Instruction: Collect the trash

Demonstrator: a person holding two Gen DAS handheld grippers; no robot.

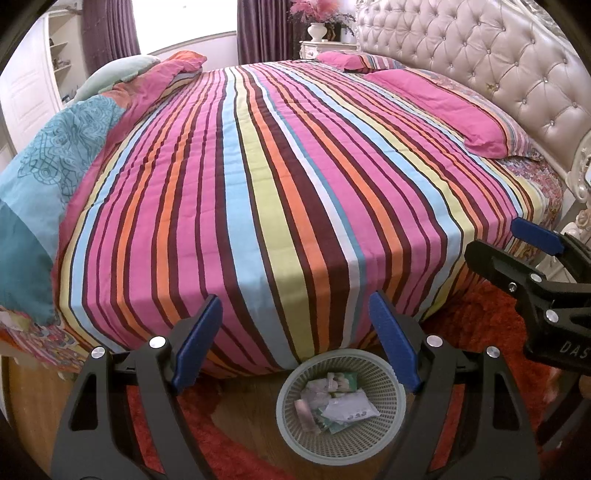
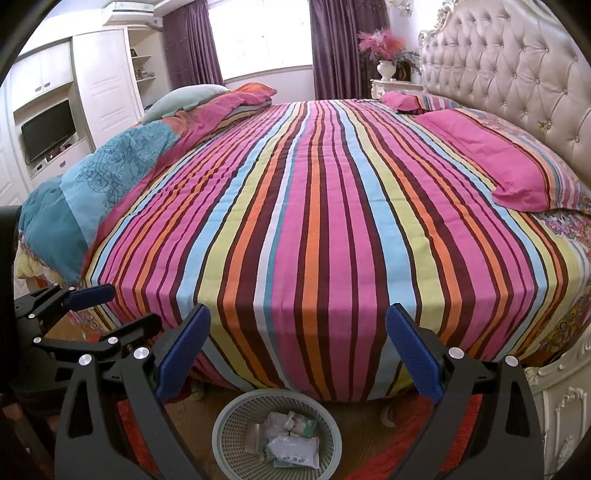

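Both views are bright and evenly lit by daylight from the window (image 2: 258,35) at the far wall, which is blown out to plain white between the dark curtains (image 2: 192,44). The striped bed (image 1: 280,192) shows sharp, saturated colour with only soft shadow where the cover drops over its near edge. The headboard (image 1: 498,66) carries a gentle sheen. Fisheye distortion bows the bed and the cabinets (image 2: 92,85) outward, and black vignette fills the corners. The floor (image 1: 240,406) under the bed edge is dimmer. No motion blur; focus holds throughout.
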